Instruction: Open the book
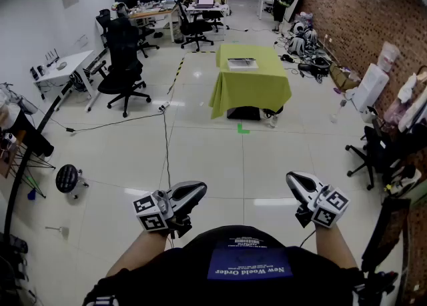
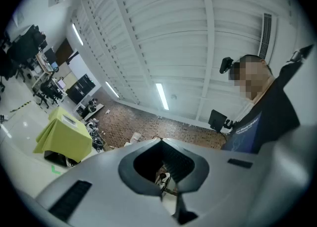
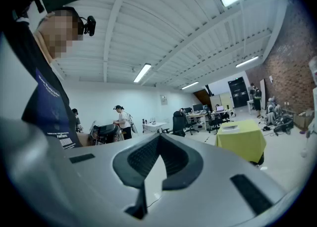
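Floor (image 1: pixel 267 158), pale and glossy, stretching well ahead of both hand-held grippers, with a brick wall (image 1: pixel 373 11) running along the side beyond the right gripper. Table (image 1: pixel 257 91), draped in a yellow-green cloth, standing far ahead of the grippers and roughly midway between them; the right gripper view shows it to the right of the jaws, the left gripper view to the left. Black office chair (image 1: pixel 124 75), ahead and to the left of the left gripper, well apart from the table. Left gripper (image 1: pixel 199 188), held low before the person's torso, jaws pressed together with nothing between the pads. Right gripper (image 1: pixel 292 178), beside it at similar height and apart from it, jaws likewise pressed together and empty. Book (image 1: pixel 242 64), lying flat on the tabletop, far from either gripper; too small to tell whether its cover is shut. Marker cubes (image 1: pixel 152 213), one at the rear of each gripper, nearest the person. Green tape mark (image 1: pixel 243 129), on the floor just before the table, between it and the grippers.
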